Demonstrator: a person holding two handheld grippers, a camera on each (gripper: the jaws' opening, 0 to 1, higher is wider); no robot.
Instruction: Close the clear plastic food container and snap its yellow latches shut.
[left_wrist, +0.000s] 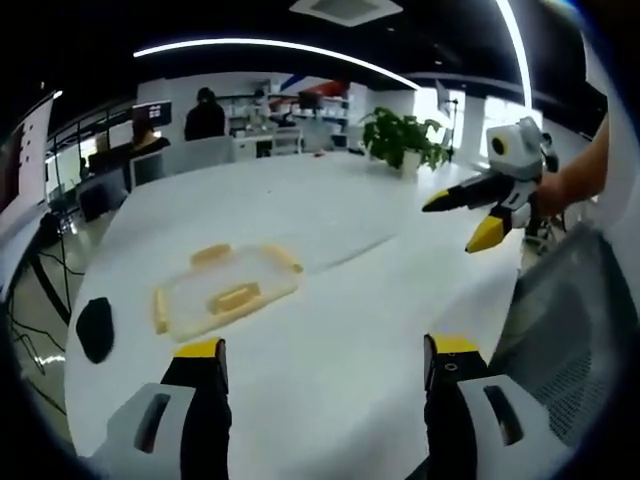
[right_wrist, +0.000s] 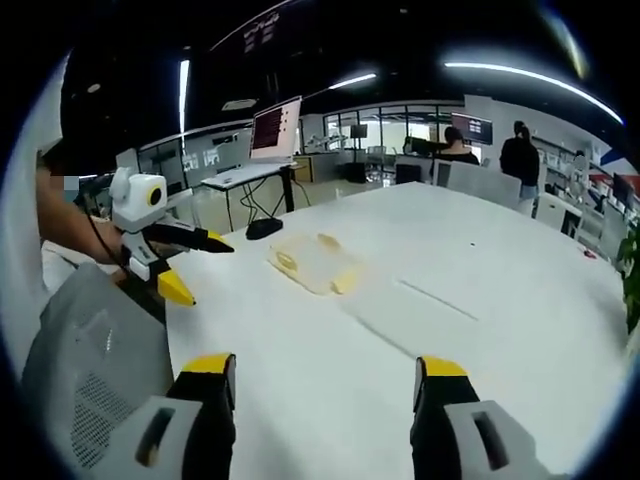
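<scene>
White table (left_wrist: 330, 330): clear plastic food container with yellow latches (left_wrist: 225, 290) near left edge; approach pending; left gripper (left_wrist: 325, 362) and right gripper (right_wrist: 325, 372) wide apart, empty.

White table (left_wrist: 330, 300): large, rounded, glossy top. On it: clear plastic food container (left_wrist: 225, 290) with yellow latches (left_wrist: 210, 254), lying flat, left of centre in the left gripper view; black object (left_wrist: 95, 328) at the lower-left edge; potted plant (left_wrist: 402, 140) at the upper-right end.
</scene>
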